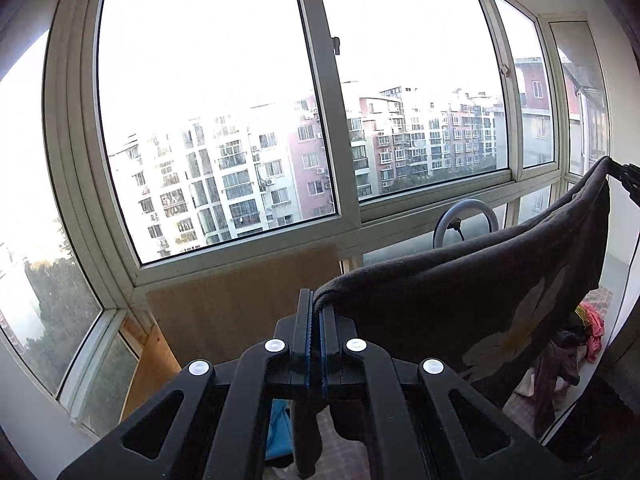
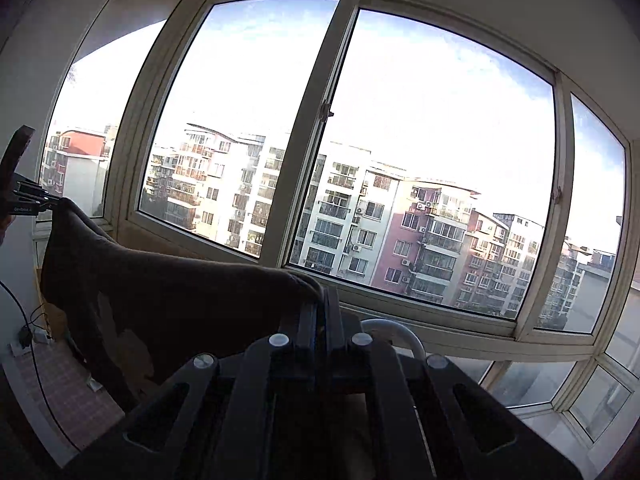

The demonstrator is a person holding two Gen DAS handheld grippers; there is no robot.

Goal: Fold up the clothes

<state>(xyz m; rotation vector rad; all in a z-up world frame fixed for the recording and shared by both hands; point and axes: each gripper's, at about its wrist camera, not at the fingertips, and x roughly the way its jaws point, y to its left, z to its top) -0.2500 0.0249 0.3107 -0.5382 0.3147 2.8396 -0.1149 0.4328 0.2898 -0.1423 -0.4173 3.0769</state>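
Note:
A dark grey garment (image 1: 480, 292) with a pale flower print hangs stretched in the air between both grippers, in front of a large window. My left gripper (image 1: 316, 308) is shut on one corner of its top edge. The right gripper (image 1: 622, 174) shows at the far right of the left wrist view, holding the other corner. In the right wrist view, my right gripper (image 2: 322, 304) is shut on the garment (image 2: 168, 292), which sags leftward to the left gripper (image 2: 36, 202). The garment's lower part hangs out of sight.
Window frames (image 1: 340, 184) fill the background. A wooden board (image 1: 240, 300) leans under the sill, with a ring light (image 1: 464, 224) beside it. A heap of red and dark clothes (image 1: 576, 340) lies low on the right. Cables and a charger (image 2: 28, 336) lie on the floor.

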